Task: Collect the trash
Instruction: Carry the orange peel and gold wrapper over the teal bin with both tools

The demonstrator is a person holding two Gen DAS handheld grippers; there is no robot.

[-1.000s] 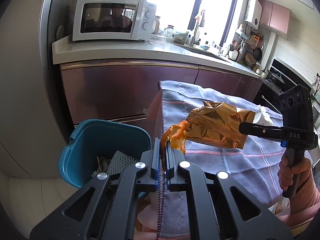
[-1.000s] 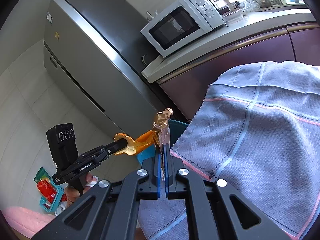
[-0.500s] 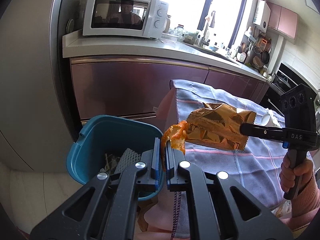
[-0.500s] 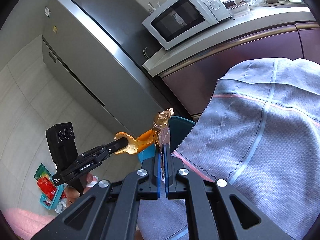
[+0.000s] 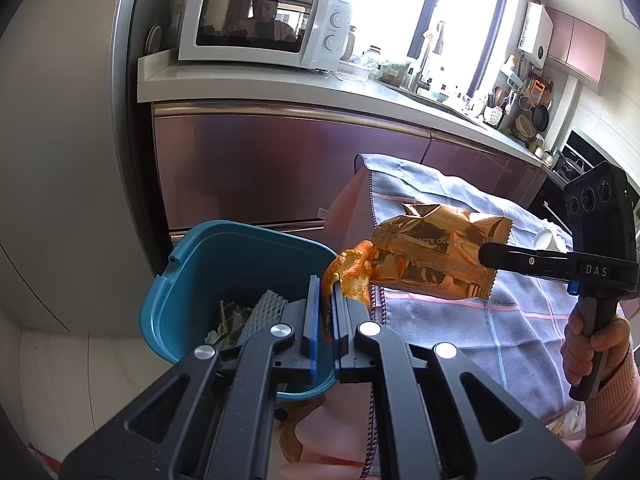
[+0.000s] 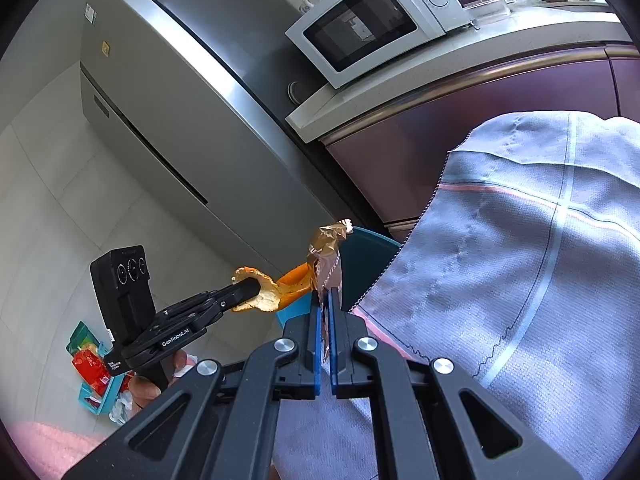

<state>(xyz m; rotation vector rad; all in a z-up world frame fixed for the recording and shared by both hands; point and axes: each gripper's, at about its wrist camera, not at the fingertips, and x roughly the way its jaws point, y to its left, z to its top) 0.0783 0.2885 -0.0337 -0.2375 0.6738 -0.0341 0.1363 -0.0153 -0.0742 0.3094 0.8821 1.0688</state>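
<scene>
Gripping orange peel (image 5: 347, 276), left gripper (image 5: 326, 308) holds it over the teal bin's (image 5: 192, 280) near rim. Right gripper (image 6: 325, 320), jaws clamped on gold wrapper (image 5: 436, 256), holds it over the cloth-covered table's (image 5: 460, 320) bin-side edge.

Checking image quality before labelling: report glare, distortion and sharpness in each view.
Left wrist view: the bright window is blown out white, the white microwave's dark door mirrors a person, the grey countertop bows from fisheye. Right wrist view: a glare streak runs down the grey steel fridge; the crumpled gold foil wrapper stays sharp.
</scene>
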